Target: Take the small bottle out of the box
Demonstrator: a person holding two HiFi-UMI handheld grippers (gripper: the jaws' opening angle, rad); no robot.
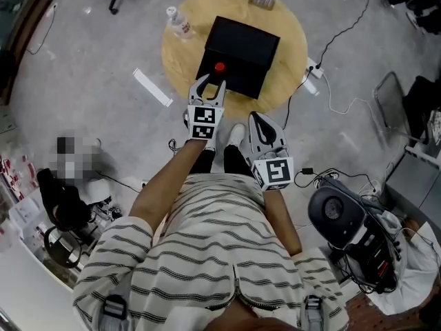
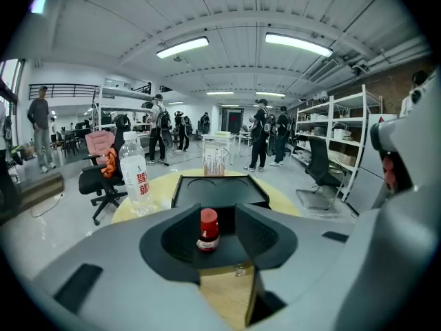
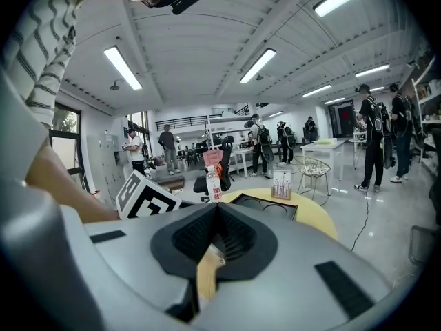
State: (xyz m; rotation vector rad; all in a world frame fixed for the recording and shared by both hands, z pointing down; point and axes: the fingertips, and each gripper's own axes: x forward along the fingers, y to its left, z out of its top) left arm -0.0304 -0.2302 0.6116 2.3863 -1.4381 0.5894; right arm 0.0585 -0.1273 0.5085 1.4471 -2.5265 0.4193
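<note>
Small bottle [image 2: 208, 230], red cap, stands upright at the near edge of the black box [image 1: 241, 47]. I can't tell if its base is on the box or on the round table [image 1: 289, 47] just before it. Left gripper [image 1: 210, 83] is wide open with the bottle between the jaws, pads clear, nothing held. Right gripper [image 3: 218, 212] is closed and empty, low by my body. Risk: any sideways drift and a jaw clips the bottle. It looks narrow and top-heavy, so it could tip and roll off the table.
</note>
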